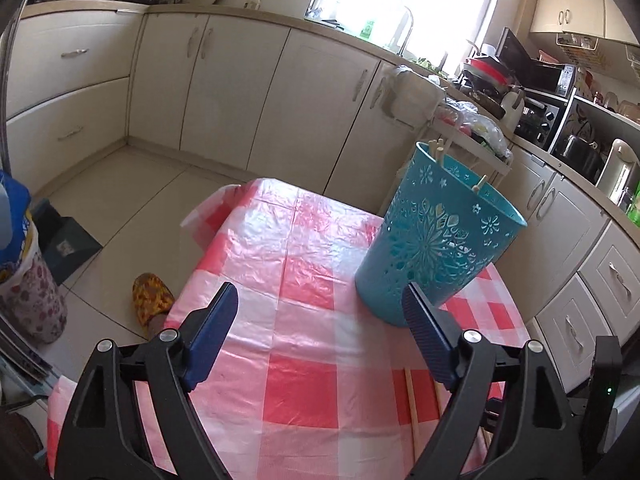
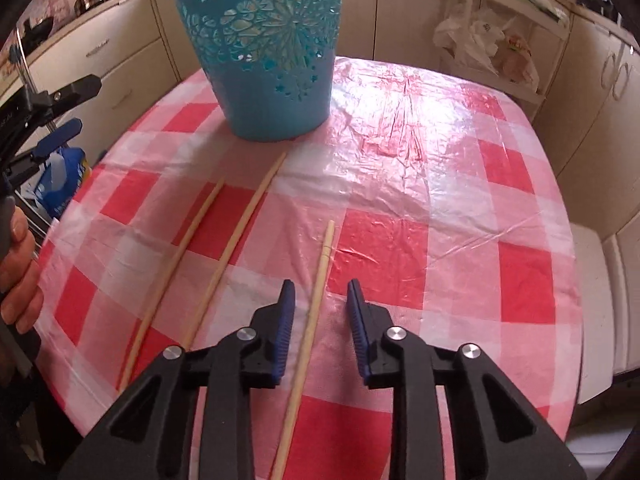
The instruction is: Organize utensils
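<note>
A teal cut-out basket [image 1: 436, 240] stands on the red-and-white checked table [image 1: 304, 264], with several chopstick tips [image 1: 438, 151] showing above its rim. My left gripper [image 1: 320, 300] is open and empty, held above the table just left of the basket. In the right wrist view the basket [image 2: 272, 60] stands at the far edge. Three wooden chopsticks lie on the cloth: a left one [image 2: 176, 276], a middle one [image 2: 240, 240] and a right one [image 2: 316, 300]. My right gripper [image 2: 320, 292] is open, its fingers either side of the right chopstick, not closed on it.
Kitchen cabinets [image 1: 224, 80] run behind the table, with a white rack of bags [image 2: 496, 40] to the right. A slipper [image 1: 152, 300] and bags lie on the floor to the left. The left gripper and hand [image 2: 24, 240] show at the right view's left edge.
</note>
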The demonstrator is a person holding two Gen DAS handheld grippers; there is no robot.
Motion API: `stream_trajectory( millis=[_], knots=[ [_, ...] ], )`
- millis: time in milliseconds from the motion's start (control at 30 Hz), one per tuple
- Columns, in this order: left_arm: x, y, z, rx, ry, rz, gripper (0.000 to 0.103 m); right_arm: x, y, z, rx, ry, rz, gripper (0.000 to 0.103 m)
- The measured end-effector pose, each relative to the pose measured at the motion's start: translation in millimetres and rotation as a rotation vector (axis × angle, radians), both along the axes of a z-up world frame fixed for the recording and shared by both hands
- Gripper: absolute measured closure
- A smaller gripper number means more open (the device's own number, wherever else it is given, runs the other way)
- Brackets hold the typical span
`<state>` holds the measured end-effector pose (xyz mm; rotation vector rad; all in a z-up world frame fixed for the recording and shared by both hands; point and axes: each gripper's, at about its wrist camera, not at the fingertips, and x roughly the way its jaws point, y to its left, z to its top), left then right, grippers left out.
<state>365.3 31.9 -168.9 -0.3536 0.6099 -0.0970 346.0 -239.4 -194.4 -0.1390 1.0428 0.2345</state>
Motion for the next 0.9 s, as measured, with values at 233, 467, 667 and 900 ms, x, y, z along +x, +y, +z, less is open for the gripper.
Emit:
stream_trajectory(
  millis=[233, 467, 667, 900],
  knots=[
    [-3.1, 4.3, -32.2, -0.043, 0.071, -0.008, 0.023, -11.2, -16.2, 2.5, 0.133, 0.008, -0.038, 0.097],
    [-0.8, -10.5, -33.5, 0.008, 0.075, -0.055, 0.020, -12.7, -59.6, 16.2, 0.591, -0.006, -0.179, 0.097],
    [2.2, -9.3, -35.7, -0.012, 0.093, -0.050, 0.020, 19.4, -47.4, 127.3, 0.698, -0.315, -0.104, 0.097],
    [3.1, -7.7, -36.8, -0.024, 0.096, -0.056, 0.020, 77.9, -7.8, 216.5, 0.682, -0.579, -0.050, 0.097]
  ],
)
